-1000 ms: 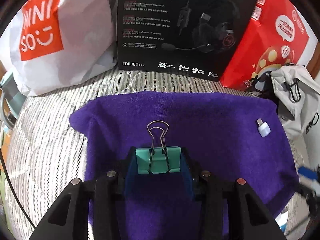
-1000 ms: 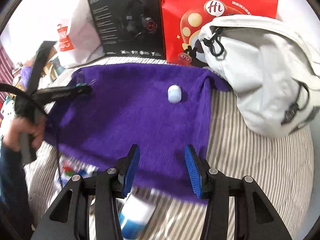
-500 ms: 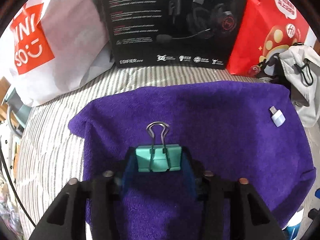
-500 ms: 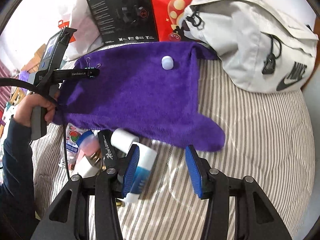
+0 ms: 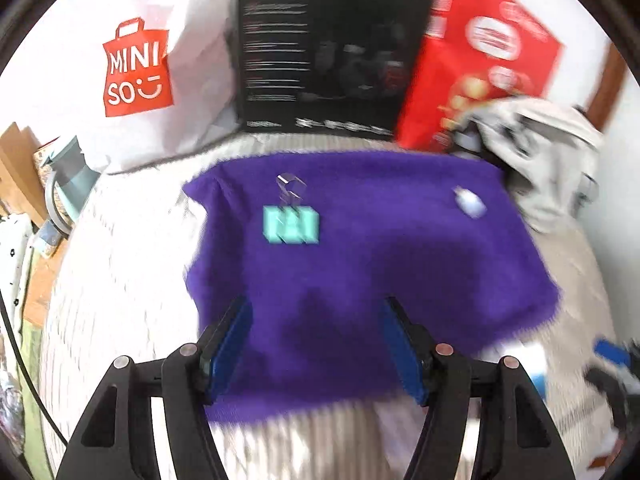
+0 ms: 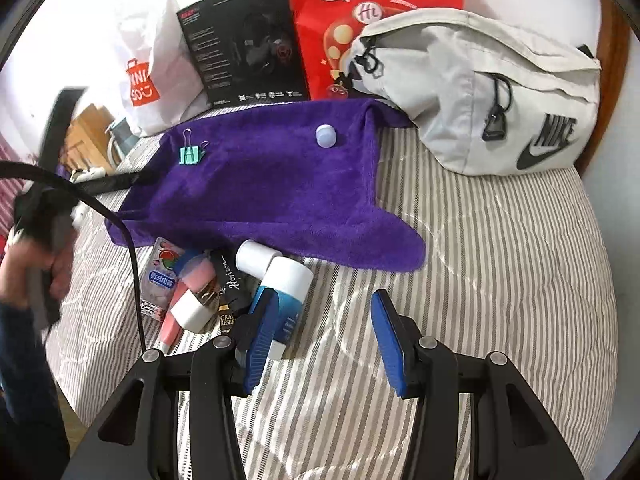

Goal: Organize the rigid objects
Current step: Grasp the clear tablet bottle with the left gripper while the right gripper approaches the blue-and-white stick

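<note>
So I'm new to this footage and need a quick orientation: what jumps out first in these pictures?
The purple towel spread on the striped bed grabs the eye, with a teal binder clip near its far left corner and a small white adapter further right. A jumble of small items lies off its near edge, beside the open right gripper. The open left gripper holds nothing.
</note>
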`<state>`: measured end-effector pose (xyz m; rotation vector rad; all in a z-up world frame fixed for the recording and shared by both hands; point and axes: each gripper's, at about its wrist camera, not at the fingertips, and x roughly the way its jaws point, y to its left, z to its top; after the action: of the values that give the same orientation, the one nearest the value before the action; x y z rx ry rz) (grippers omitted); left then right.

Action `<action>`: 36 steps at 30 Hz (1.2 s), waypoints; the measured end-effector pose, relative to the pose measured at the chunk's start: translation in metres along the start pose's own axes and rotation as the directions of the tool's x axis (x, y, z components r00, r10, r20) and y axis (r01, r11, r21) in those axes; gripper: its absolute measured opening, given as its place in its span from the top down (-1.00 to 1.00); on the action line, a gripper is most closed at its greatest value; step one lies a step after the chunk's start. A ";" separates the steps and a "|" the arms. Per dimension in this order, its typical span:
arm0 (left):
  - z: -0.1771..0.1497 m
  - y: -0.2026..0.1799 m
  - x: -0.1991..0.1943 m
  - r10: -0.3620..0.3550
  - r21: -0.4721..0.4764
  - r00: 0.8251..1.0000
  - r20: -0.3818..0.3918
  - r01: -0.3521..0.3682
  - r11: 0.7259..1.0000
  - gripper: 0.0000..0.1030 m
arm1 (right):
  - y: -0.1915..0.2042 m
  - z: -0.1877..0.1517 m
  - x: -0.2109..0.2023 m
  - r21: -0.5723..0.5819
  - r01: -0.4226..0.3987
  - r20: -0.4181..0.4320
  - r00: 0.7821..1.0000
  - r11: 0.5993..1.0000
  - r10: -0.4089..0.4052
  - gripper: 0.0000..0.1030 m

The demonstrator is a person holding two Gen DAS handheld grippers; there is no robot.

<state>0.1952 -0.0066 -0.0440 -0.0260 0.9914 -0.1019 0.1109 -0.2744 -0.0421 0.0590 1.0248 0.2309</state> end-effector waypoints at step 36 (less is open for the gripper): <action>-0.088 -0.054 0.018 -0.008 0.176 0.999 -0.045 0.016 0.984 0.23 | 0.004 -0.028 0.019 0.102 -0.059 -0.027 0.998 0.993 0.062 -0.03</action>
<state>0.1273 -0.0603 -0.1035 0.1335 1.0233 -0.2016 0.0962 -0.2678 -0.0719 0.1788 1.0651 0.2354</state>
